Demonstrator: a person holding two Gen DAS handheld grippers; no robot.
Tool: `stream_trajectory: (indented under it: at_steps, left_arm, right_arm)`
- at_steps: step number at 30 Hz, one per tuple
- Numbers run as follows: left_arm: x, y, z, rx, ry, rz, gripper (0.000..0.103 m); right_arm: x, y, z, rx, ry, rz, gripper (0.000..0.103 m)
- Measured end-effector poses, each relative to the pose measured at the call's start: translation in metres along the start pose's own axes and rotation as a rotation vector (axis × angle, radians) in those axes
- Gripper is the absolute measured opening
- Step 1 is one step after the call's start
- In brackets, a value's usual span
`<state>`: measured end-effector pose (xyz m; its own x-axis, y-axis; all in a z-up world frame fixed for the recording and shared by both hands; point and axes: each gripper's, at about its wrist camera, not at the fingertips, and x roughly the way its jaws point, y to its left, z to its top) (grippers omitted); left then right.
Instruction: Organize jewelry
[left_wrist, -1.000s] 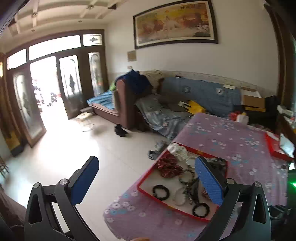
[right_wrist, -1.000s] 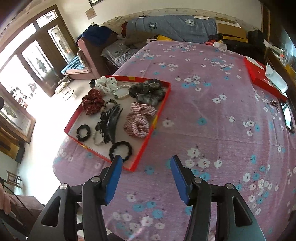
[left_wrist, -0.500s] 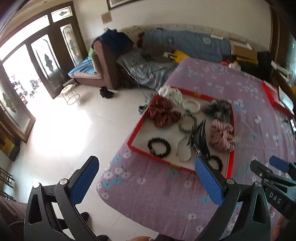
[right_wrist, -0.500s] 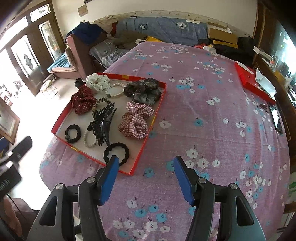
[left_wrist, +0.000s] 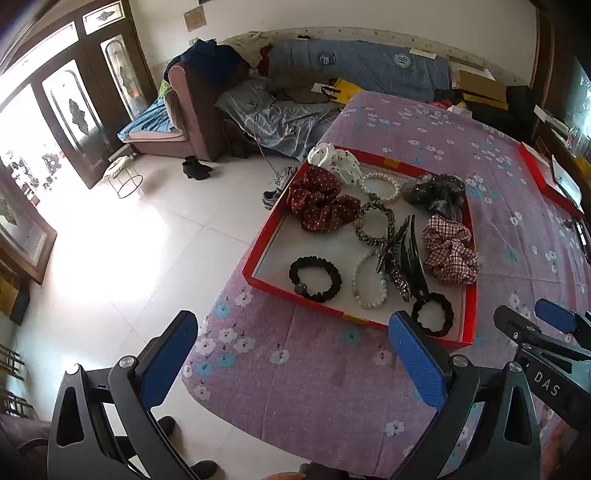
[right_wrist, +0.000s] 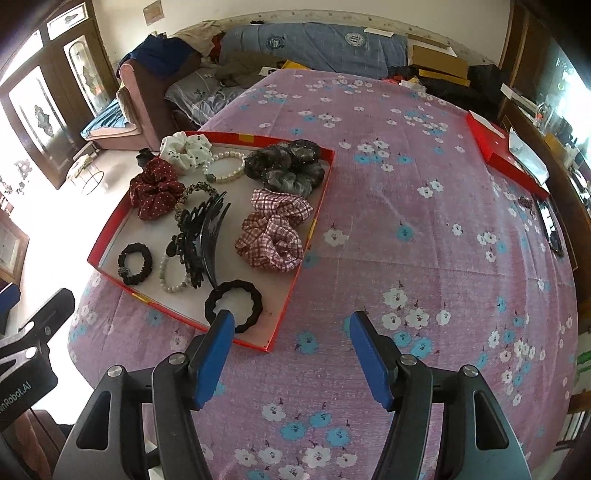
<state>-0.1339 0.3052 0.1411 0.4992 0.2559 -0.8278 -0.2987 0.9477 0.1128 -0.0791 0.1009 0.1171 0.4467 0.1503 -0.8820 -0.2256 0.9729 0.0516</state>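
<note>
Two grippers hovering over purple tablecloth (right_wrist: 406, 229) | left gripper (left_wrist: 291, 350) gaping, empty | right gripper (right_wrist: 291, 347) spread, empty | red tray (right_wrist: 295, 273) holding scrunchies, bracelets.

Each tool is a black plastic frame with two long fingers, every finger faced on its inner side with a bright blue, finely dimpled pad. On the left tool (left_wrist: 293, 363) the arms are ribbed struts with triangular cut-outs, and round silver screw heads sit at the pivots near the base of each pad. The right tool (right_wrist: 291, 354) has the same build: black struts, teardrop cut-outs, silver pivot screws, blue pads. Seen from the side, one tool carries white lettering, "DAS", and the other part of a word ending "Robot.AI". Dark shoes show by the floor.
</note>
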Motion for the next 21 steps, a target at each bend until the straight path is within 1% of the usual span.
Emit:
stream_trajectory:
  at_steps: [21]
  left_arm:
    - [0.017, 0.003, 0.004, 0.022, 0.036, -0.043, 0.103]
  right_arm:
    - [0.01, 0.007, 0.005, 0.016, 0.008, -0.028, 0.071]
